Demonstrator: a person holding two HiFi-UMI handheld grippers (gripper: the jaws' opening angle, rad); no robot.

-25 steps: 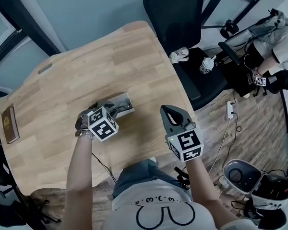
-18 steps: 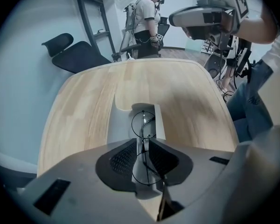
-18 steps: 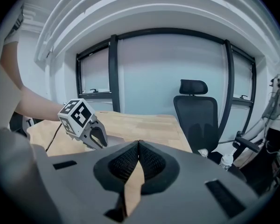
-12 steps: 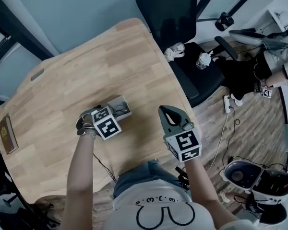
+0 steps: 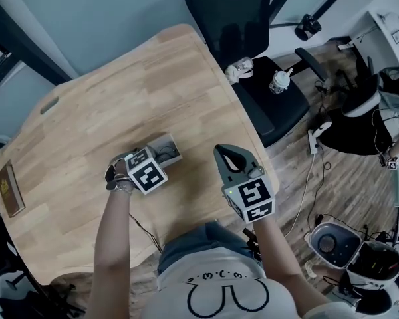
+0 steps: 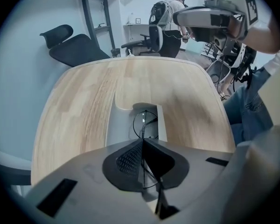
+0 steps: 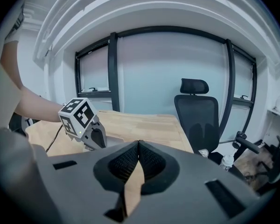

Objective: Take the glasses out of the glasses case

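The left gripper [image 6: 142, 146] pinches the glasses [image 6: 146, 121] by their thin wire frame (light, probably easily bent) in the glasses case [image 6: 119, 125]; the right gripper [image 7: 138, 143] is pressed together, empty.

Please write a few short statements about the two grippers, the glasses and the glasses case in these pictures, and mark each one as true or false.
1. The left gripper is shut on the thin frame of the glasses. True.
2. The glasses case is closed. False: it lies open on the wooden table, and the glasses are over it.
3. The right gripper holds the case. False: its jaws are together on nothing, away from the case.
4. A black office chair stands beyond the table. True.
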